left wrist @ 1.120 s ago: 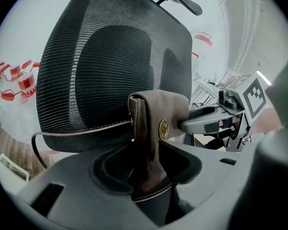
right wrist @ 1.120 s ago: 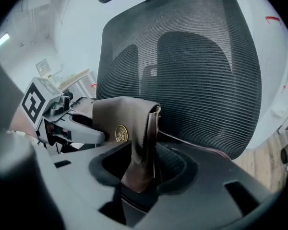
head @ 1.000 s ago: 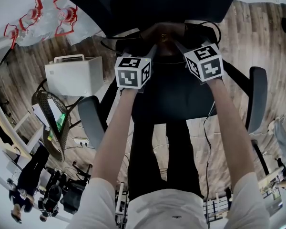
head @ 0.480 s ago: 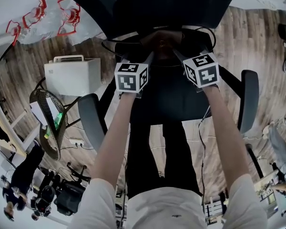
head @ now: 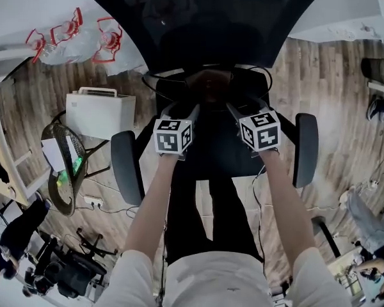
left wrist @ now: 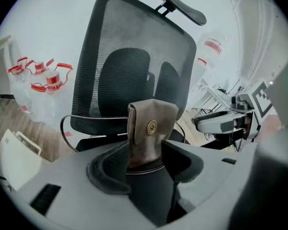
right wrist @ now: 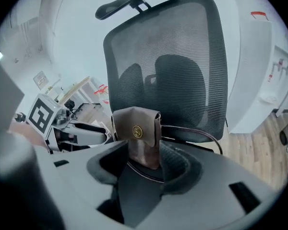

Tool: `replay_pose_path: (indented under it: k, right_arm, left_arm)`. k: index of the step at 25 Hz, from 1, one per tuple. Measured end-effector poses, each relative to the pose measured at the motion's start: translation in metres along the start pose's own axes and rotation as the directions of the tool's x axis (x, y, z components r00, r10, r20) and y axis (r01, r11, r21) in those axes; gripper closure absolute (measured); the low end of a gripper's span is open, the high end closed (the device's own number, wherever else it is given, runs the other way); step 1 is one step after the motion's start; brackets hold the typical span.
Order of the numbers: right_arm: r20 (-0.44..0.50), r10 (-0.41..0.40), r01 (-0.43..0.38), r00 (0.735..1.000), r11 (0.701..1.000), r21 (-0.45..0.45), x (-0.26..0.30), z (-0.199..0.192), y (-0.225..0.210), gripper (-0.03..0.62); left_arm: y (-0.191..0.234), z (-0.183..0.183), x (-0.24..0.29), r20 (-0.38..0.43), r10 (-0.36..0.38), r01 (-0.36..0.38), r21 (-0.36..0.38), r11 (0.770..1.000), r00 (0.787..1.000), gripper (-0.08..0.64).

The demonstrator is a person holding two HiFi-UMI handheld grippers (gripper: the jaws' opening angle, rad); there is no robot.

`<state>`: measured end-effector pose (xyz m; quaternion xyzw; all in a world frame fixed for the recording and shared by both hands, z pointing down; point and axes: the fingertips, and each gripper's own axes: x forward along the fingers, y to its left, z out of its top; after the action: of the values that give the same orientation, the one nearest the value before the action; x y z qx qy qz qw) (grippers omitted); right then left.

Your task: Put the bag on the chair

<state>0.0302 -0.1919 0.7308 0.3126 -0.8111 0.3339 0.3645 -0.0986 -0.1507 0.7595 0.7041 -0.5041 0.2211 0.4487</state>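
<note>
With the bag [left wrist: 151, 126] upright on the chair [left wrist: 129, 42] seat, between both jaw pairs but ungripped, I should draw the wide-open left gripper [left wrist: 146, 166] and the empty, slightly closing right gripper [right wrist: 144, 169] straight back, clear of it.

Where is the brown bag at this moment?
In the head view, the brown bag stands upright on the chair seat, at its rear middle, just in front of the mesh backrest.

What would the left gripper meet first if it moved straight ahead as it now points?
The bag, upright on the seat right at the open jaws of the left gripper, perhaps already between them. Beyond it stands the chair back.
</note>
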Motion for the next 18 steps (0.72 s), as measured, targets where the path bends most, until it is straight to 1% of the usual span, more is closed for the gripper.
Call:
replay_pose_path:
  k: [5,11,15,18]
  right_arm:
    - [0.037,0.032,-0.033,0.999,0.999,0.026,-0.038,0.011,0.013,0.388]
    - [0.077,0.099,-0.102,0.992,0.994,0.041,-0.078,0.026,0.035,0.396]
    - [0.104,0.125,-0.129,0.987,0.991,0.037,-0.106,0.037,0.049,0.402]
    - [0.131,0.141,-0.145,0.981,0.989,0.023,-0.125,0.046,0.059,0.405]
  left_arm:
    - [-0.025,0.01,-0.028,0.028,0.005,-0.005,0.0,1.0,1.0,0.367]
    - [-0.059,0.032,-0.066,0.067,0.008,-0.008,0.002,1.0,0.998,0.367]
    - [-0.085,0.046,-0.092,0.112,0.004,-0.002,-0.018,1.0,0.994,0.367]
    - [-0.102,0.056,-0.112,0.141,0.0,0.0,-0.002,1.0,0.99,0.368]
